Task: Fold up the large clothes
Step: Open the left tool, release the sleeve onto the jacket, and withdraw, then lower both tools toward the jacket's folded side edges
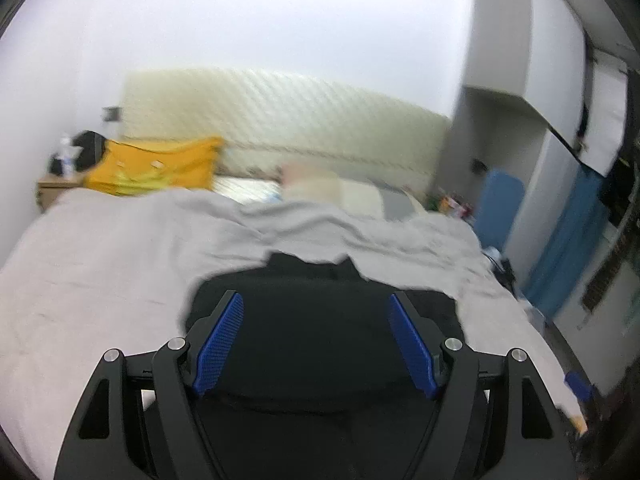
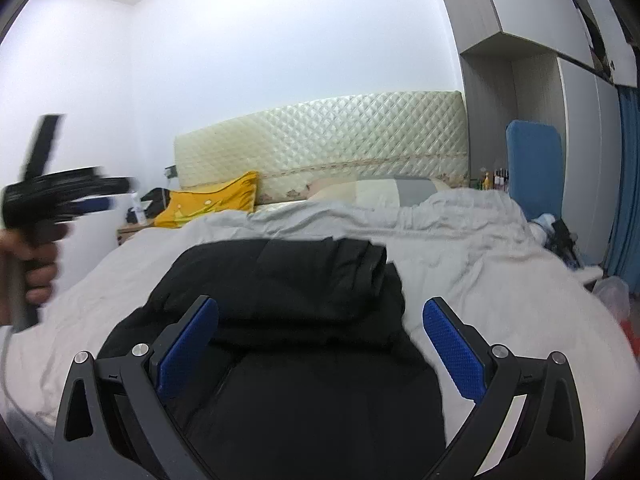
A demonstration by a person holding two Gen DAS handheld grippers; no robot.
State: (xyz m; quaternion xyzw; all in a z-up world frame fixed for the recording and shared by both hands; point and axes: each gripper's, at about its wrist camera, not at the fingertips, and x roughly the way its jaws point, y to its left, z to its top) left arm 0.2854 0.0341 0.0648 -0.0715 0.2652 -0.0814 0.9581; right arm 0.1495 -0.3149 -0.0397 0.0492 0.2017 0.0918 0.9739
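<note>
Black garment (image 2: 288,280), no readable labels

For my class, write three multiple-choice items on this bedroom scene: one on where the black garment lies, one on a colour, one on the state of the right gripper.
1. Where does the black garment lie?
A. on the grey bedcover
B. on the floor
C. in the wardrobe

2. What colour is the pillow by the headboard?
A. red
B. yellow
C. green

3. How is the right gripper?
A. shut on the garment
B. shut on the pillow
C. open, holding nothing

Answers: 1 A, it rests folded on the cover; 2 B, it is plainly yellow; 3 C, the blue pads stand wide apart above the cloth.
</note>
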